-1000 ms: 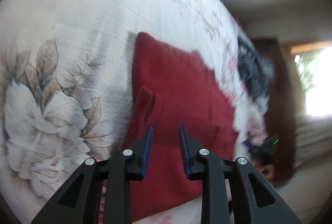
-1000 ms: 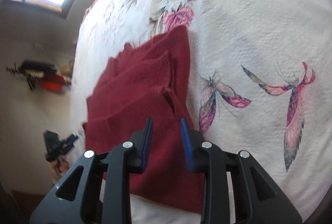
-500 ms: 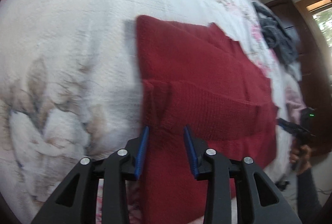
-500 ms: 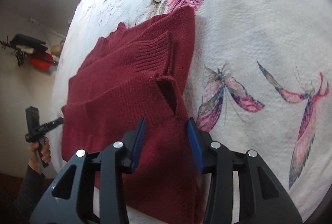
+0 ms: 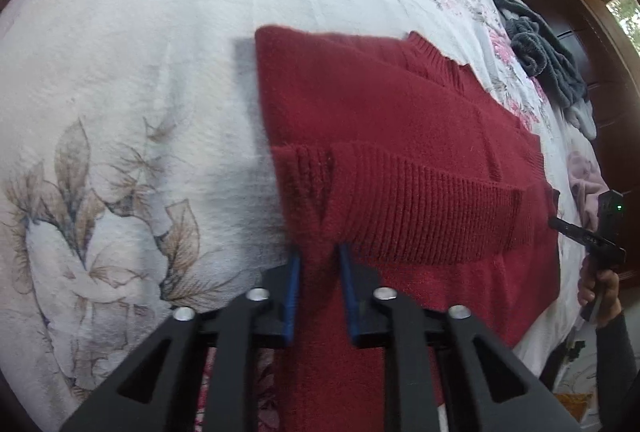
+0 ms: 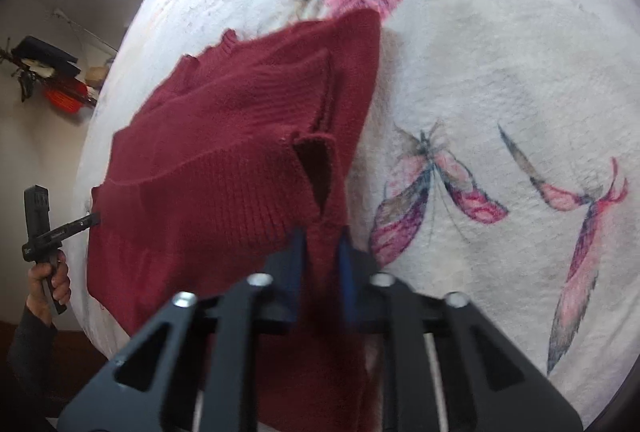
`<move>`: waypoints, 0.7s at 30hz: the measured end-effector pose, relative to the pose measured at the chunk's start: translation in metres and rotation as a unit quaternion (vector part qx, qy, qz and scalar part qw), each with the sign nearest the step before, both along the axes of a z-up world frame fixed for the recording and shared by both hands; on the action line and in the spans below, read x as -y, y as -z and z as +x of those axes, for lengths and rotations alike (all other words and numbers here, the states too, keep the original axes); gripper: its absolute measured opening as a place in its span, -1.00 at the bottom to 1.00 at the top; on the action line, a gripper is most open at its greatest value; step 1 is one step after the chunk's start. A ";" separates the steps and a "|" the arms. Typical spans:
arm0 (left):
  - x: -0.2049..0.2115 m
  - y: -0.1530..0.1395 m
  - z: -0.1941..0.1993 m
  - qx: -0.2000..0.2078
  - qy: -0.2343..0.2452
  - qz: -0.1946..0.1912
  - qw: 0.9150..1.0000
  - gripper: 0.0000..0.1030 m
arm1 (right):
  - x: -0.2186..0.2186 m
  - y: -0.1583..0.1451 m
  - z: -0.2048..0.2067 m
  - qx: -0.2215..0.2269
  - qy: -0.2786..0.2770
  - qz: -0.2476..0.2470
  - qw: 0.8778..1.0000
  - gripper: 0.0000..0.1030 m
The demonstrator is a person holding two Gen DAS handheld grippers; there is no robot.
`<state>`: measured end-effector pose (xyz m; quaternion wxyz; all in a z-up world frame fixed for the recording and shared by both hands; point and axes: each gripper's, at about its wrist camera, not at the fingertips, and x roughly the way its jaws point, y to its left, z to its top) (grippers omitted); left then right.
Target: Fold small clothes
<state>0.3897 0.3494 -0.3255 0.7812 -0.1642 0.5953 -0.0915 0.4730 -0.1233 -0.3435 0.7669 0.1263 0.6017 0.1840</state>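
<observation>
A red knitted sweater (image 5: 400, 152) lies on a white bedspread (image 5: 120, 92) printed with flowers and butterflies; part of it is turned over on itself, with a ribbed band (image 5: 420, 200) running across the top layer. The left gripper (image 5: 318, 264) is closed down on a bunched corner of the sweater, the knit pinched between its blue fingers (image 5: 292, 296); the rest of the sweater spreads ahead of it and to its right. The right gripper (image 6: 322, 244) is likewise clamped on a fold of the sweater (image 6: 240, 152), the cloth filling the narrow gap between its jaws; the sweater extends ahead and to its left, and an open gap in the knit edge shows just beyond the fingertips. To the right of the right gripper, the bedspread (image 6: 500, 72) shows butterfly prints. Far ahead and to the right of the left gripper, a grey garment (image 5: 540, 60) lies heaped near the bed's edge, well apart from the sweater; a pale pink garment (image 5: 584, 180) lies nearer. Each view shows the other hand (image 5: 600, 288) gripping its tool handle at the bed's side.
</observation>
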 end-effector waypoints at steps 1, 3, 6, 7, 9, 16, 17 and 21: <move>0.000 -0.006 -0.003 0.013 -0.002 0.000 1.000 -0.79 | -0.001 -0.005 -0.003 0.010 0.001 -0.008 1.000 -0.82; 0.004 -0.017 -0.008 0.035 -0.001 0.005 0.999 -0.80 | -0.003 -0.014 -0.009 0.025 -0.002 -0.011 1.000 -0.83; 0.009 -0.039 -0.018 0.069 0.006 0.005 0.998 -0.81 | -0.004 -0.028 -0.016 0.041 -0.004 -0.008 0.999 -0.83; 0.009 -0.046 -0.021 0.079 0.006 0.003 0.997 -0.81 | -0.003 -0.033 -0.018 0.047 -0.004 -0.007 0.999 -0.83; 0.008 -0.061 -0.025 0.101 0.006 -0.004 0.995 -0.82 | -0.002 -0.045 -0.022 0.060 -0.006 -0.009 0.998 -0.83; 0.006 -0.117 -0.023 0.167 0.011 -0.010 0.986 -0.82 | 0.008 -0.086 -0.013 0.102 0.014 0.004 0.995 -0.84; 0.005 -0.123 -0.019 0.173 0.012 -0.010 0.985 -0.82 | 0.009 -0.091 -0.009 0.108 0.017 0.007 0.994 -0.84; 0.002 -0.139 0.006 0.187 0.014 -0.004 0.982 -0.82 | 0.011 -0.110 0.017 0.127 0.031 0.018 0.991 -0.85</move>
